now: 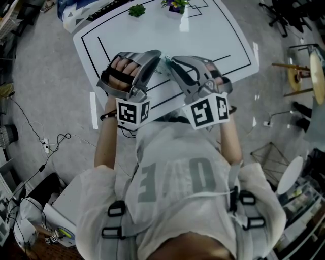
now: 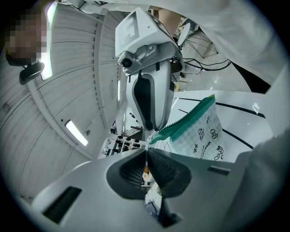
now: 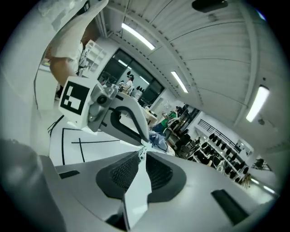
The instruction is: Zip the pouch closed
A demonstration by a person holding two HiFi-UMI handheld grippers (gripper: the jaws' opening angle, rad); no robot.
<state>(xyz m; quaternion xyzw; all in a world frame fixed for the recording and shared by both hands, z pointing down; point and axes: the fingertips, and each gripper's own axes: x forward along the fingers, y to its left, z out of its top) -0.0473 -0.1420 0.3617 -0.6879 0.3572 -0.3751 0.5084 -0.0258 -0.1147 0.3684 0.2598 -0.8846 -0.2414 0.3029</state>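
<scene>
Pouch (image 2: 204,131) aloft between my two hand-held grippers, above the near edge of the white desk (image 1: 223,30) and touching nothing but their jaws. My left gripper (image 2: 146,158) is pinched almost fully together on a thin bit at one end of the pouch; a speck of orange shows in the pinch, and I cannot tell whether that bit is the zip's pull or only fabric. From there the teal zipper (image 2: 186,120) climbs up and to the right in the left gripper view, with white fabric printed in small black doodles hanging under it. My right gripper (image 3: 141,156) faces the left one tip to tip, its jaws narrowed on a flat white flap of the pouch that stands on edge between the pads. In the head view both grippers sit side by side in front of my chest, each marker cube (image 1: 133,111) turned back toward me and my left hand (image 1: 122,71) wrapped in its handle. Black lines mark rectangles on the desk. At its far edge stand a small green plant (image 1: 136,10) and, just to its right, a pot of purple flowers (image 1: 175,6). Cables (image 1: 40,137) trail over the grey floor beyond the desk's left edge.
</scene>
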